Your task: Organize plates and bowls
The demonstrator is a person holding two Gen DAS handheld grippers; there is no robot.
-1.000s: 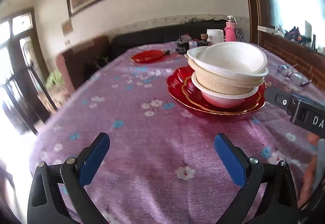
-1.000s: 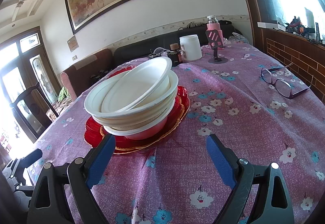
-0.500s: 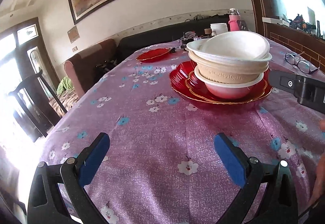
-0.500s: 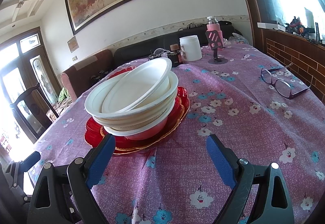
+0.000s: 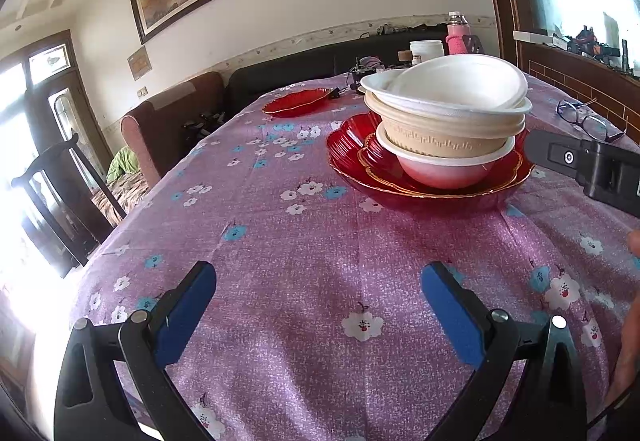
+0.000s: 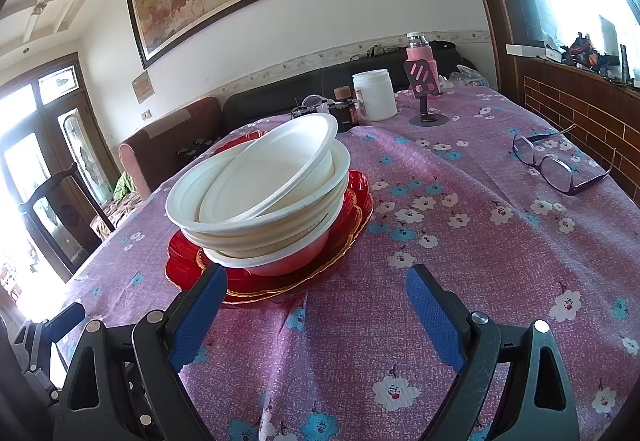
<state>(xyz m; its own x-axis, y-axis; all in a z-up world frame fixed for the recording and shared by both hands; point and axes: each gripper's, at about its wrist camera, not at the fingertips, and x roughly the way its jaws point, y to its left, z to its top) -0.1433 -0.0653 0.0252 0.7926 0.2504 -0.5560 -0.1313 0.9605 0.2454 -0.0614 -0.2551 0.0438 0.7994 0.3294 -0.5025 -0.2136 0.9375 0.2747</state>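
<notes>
Compared with a second ago, the left gripper (image 5: 318, 295) is sitting lower and farther back, fingers spread and empty; the right gripper (image 6: 312, 299) is hovering with fingers apart, holding nothing. Mid-table, the stacked bowls (image 6: 260, 197) are resting on red plates (image 6: 344, 245). They are probably light but tippy foam; the top bowl (image 5: 460, 83) is sitting tilted, so its rim looks the place to pinch.

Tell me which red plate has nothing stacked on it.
The far red plate, alone near the sofa-side table edge. The nearer red plates carry the bowl stack.
</notes>
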